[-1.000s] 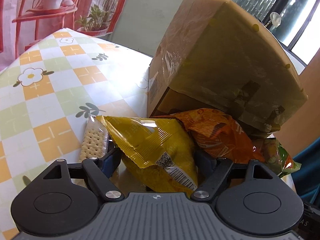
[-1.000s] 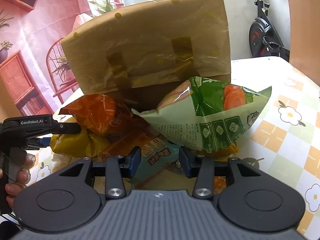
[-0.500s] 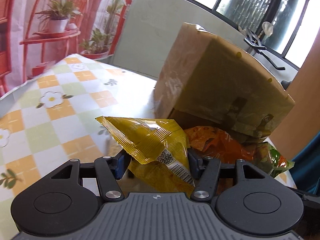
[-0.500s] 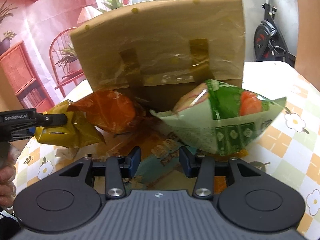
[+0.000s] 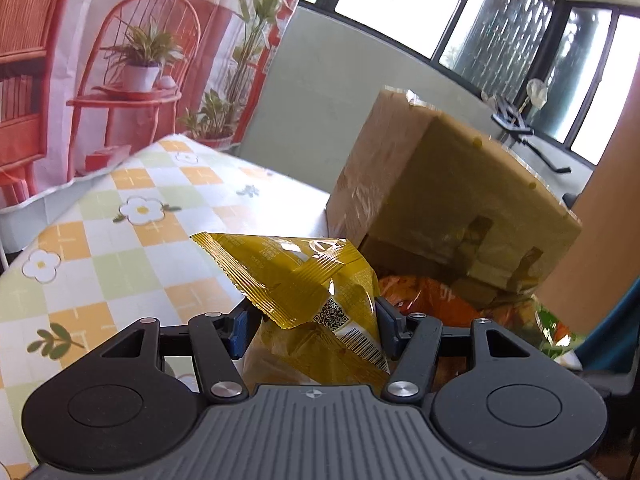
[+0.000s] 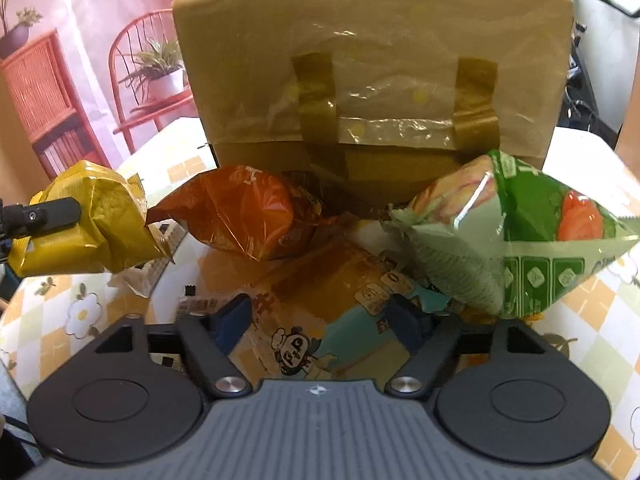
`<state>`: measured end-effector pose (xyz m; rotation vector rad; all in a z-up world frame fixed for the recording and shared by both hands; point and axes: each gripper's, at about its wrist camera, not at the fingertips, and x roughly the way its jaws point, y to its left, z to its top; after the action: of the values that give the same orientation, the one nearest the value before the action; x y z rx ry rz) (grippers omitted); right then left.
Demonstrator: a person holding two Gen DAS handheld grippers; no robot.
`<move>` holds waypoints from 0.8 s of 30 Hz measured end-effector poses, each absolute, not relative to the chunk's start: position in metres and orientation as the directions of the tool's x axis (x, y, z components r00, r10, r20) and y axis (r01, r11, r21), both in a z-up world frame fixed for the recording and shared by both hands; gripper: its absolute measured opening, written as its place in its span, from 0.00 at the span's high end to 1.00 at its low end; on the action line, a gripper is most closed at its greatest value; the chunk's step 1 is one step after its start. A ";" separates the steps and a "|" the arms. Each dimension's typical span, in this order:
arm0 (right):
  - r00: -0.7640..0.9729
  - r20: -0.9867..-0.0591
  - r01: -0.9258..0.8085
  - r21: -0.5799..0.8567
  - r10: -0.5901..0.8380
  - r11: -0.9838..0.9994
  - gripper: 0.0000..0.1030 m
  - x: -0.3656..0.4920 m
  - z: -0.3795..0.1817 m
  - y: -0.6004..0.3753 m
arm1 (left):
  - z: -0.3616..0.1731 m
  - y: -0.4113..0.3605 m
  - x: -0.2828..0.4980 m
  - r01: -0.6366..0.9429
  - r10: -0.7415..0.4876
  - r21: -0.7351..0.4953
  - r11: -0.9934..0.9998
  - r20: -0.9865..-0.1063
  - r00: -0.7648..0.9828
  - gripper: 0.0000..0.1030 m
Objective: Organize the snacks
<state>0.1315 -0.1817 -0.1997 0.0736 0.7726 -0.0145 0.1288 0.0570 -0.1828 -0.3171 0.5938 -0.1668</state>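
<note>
Left gripper is clamping a crinkled yellow foil snack bag between its blue pads, bag lifted clear of the checked flower-print tablecloth. Same bag is showing at far left in the right wrist view, pinched in the black fingers.

Right gripper jaws have just been opening and are now standing wide. A flat orange-and-teal snack packet with a panda cartoon is lying on the table between them; pads are not pressing it.

Rest of the pile is sitting in front of a taped brown cardboard box: a puffed orange plastic snack bag left of centre, just beside the yellow one, and a green snack bag with a tomato picture on the right, overlapping the panda packet's far right corner. Some clear wrappers are lying under the yellow bag; contents too small to tell.
</note>
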 end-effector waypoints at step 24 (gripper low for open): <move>0.738 -0.674 -0.206 -0.196 0.021 0.959 0.10 0.145 -0.226 -0.166 | -0.198 0.059 0.128 0.088 -0.275 -0.339 0.937 -0.558 0.783 0.39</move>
<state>0.1446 -0.1659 -0.2264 -0.2669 0.7316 0.1264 0.1276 0.0587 -0.1977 -0.3046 0.6435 -0.1989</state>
